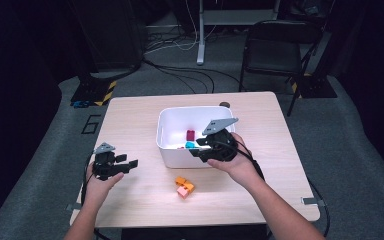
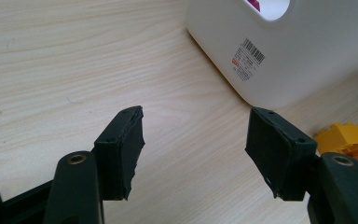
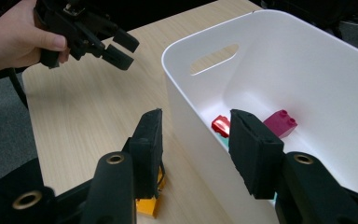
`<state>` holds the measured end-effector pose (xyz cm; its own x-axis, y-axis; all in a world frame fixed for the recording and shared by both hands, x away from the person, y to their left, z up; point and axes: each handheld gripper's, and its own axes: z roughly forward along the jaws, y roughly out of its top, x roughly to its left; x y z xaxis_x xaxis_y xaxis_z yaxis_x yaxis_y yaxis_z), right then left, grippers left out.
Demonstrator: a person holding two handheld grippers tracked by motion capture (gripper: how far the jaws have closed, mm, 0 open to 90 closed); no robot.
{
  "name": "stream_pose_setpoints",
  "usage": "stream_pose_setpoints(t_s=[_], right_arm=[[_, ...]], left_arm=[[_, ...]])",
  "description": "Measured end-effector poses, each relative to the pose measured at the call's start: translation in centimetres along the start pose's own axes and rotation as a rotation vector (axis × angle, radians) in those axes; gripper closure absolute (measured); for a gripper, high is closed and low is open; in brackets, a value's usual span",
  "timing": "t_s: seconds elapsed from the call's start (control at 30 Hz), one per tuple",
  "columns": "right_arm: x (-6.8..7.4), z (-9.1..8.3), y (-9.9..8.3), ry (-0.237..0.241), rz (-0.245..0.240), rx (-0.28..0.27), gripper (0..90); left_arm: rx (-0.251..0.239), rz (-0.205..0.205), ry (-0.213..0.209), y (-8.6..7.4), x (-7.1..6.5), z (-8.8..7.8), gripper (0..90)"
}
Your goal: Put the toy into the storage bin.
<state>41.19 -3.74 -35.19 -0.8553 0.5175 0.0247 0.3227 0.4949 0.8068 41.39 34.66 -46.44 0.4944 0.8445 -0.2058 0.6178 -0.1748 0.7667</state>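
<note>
**Right claw over the bin's near wall, left claw waiting above the table**

The right claw (image 1: 196,148) sits at the near edge of the white bin (image 1: 167,156), its jaws apart with nothing pressed between them. In the right gripper view the bin's near wall runs up between the two black jaws: one jaw hangs outside over the table (image 3: 88,107), the other inside the bin. Close behind the inner jaw, on the bin floor, lie a red brick (image 3: 221,125) and a magenta brick (image 3: 280,123), with a sliver of teal showing beside the red one. From the high view a magenta brick (image 1: 190,134) and a teal brick (image 1: 189,145) show inside the bin, just beyond the claw.

Outside the bin, on the table near the right hand (image 1: 237,165), lies a small cluster of orange and pink bricks (image 1: 184,186), touching one another and standing apart from the bin wall.

The left claw (image 1: 128,164) is held well apart from the right one, over bare table to the left of the bin. Its jaws stand open and empty; in the left gripper view only wood grain lies between them, with the bin's outer wall and its barcode label (image 2: 248,59) ahead and a yellow brick (image 2: 342,136) at the right edge.
</note>
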Motion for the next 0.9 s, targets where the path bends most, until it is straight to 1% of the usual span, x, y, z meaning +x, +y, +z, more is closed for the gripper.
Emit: stream_pose_setpoints(t_s=[0.03, 0.07, 0.13, 0.17, 0.23, 0.27, 0.3, 0.33, 0.4, 0.43, 0.5, 0.57, 0.63, 0.67, 0.7, 0.73, 0.8, 0.9], right_arm=[[0.2, 0.0, -0.2, 0.001, 0.002, -0.001, 54.6], [0.4, 0.1, -0.6, 0.013, 0.013, -0.008, 54.6], [0.6, 0.1, -0.8, 0.013, 0.019, -0.010, 54.6], [1.0, 0.3, -1.4, 0.011, 0.013, -0.011, 54.6], [1.2, 0.4, -1.7, 0.005, 0.010, -0.008, 54.6], [1.5, 0.7, -2.4, 0.005, 0.002, -0.008, 54.6], [1.5, 0.7, -2.4, 0.005, 0.002, -0.008, 54.6], [1.8, 1.1, -3.1, 0.003, 0.006, -0.001, 54.5], [1.8, 1.3, -3.4, 0.000, 0.009, -0.002, 54.5], [1.9, 1.6, -3.9, 0.000, 0.020, 0.001, 54.5], [2.0, 2.1, -4.5, -0.003, 0.023, 0.007, 54.5], [2.2, 2.6, -5.2, -0.016, 0.018, 0.013, 54.6], [2.3, 3.0, -5.7, -0.012, 0.013, 0.012, 54.5], [2.5, 3.5, -6.4, -0.017, 0.008, 0.014, 54.1], [2.5, 3.5, -6.4, -0.017, 0.008, 0.014, 54.1], [2.7, 4.0, -7.0, -0.023, 0.005, 0.029, 53.3], [2.7, 4.2, -7.2, -0.024, 0.005, 0.032, 53.3], [2.7, 5.2, -8.4, -0.017, 0.034, 0.038, 53.3]], left_arm=[[-0.004, -0.002, 0.003, 0.0, 0.0, 0.0, 35.9], [-0.007, -0.003, 0.002, 0.0, 0.0, 0.0, 35.9], [-0.006, -0.003, 0.004, 0.0, 0.0, 0.0, 35.9], [-0.006, -0.003, 0.004, 0.0, 0.1, 0.0, 35.9], [-0.007, -0.003, 0.004, -0.1, 0.1, 0.0, 35.9], [-0.006, -0.005, 0.003, -0.1, 0.0, 0.0, 35.9], [-0.012, -0.006, 0.002, -0.1, 0.0, 0.0, 35.9], [-0.005, -0.003, 0.001, 0.0, 0.1, -0.1, 35.9], [-0.006, -0.003, 0.001, 0.0, 0.1, -0.1, 35.9], [-0.005, -0.003, 0.001, 0.0, 0.0, -0.1, 35.9], [-0.007, -0.003, 0.005, -0.1, 0.0, 0.0, 35.9], [-0.007, -0.003, 0.005, 0.0, 0.0, 0.0, 35.9], [-0.007, -0.003, 0.006, -0.1, 0.0, 0.0, 35.9], [-0.007, -0.004, 0.005, -0.1, 0.0, 0.0, 35.9], [-0.007, -0.004, 0.005, -0.1, 0.0, 0.0, 35.9], [-0.006, -0.005, 0.006, -0.1, 0.0, 0.0, 35.9], [0.002, -0.004, 0.001, -0.1, 0.0, 0.0, 35.9], [0.002, -0.001, 0.004, -0.1, 0.0, 0.0, 35.9]])
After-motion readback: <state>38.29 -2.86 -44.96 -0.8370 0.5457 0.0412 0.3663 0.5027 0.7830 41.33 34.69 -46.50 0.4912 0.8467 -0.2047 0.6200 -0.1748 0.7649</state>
